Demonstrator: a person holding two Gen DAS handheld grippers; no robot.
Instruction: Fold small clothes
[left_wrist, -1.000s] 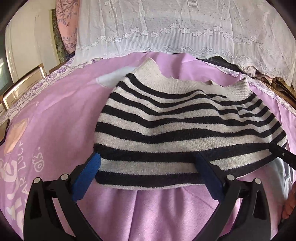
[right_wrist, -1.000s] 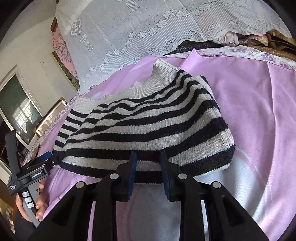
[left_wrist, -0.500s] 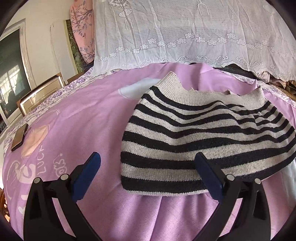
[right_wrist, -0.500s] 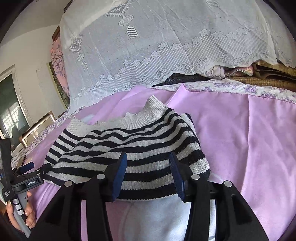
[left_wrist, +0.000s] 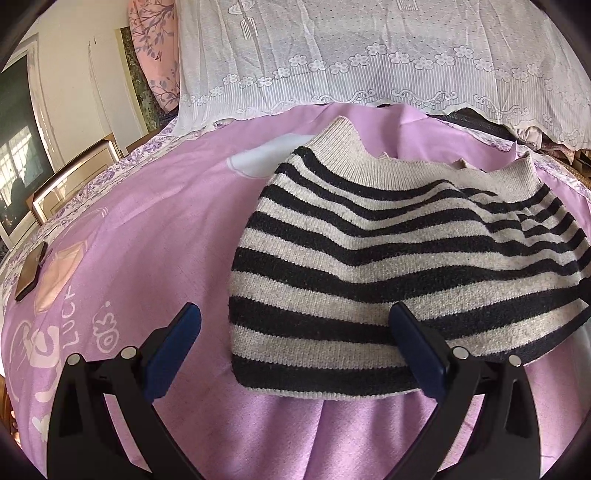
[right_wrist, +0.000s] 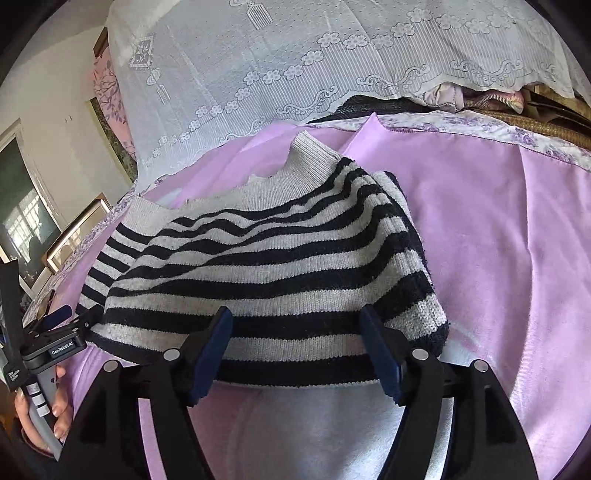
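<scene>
Striped sweater (left_wrist: 388, 258) folded on pink bedsheet (left_wrist: 147, 229); left gripper (left_wrist: 295, 343) wide, right gripper (right_wrist: 297, 341) just opened, both empty.

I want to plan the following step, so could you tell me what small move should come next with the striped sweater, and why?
Probably draw both grippers back. The striped sweater lies folded on the pink sheet; the left gripper and right gripper, whose jaws have just been opening, stand open, gripping nothing.

Bright daylight, sharp pics; strong fisheye bend w/ dark vignette at corners.
</scene>
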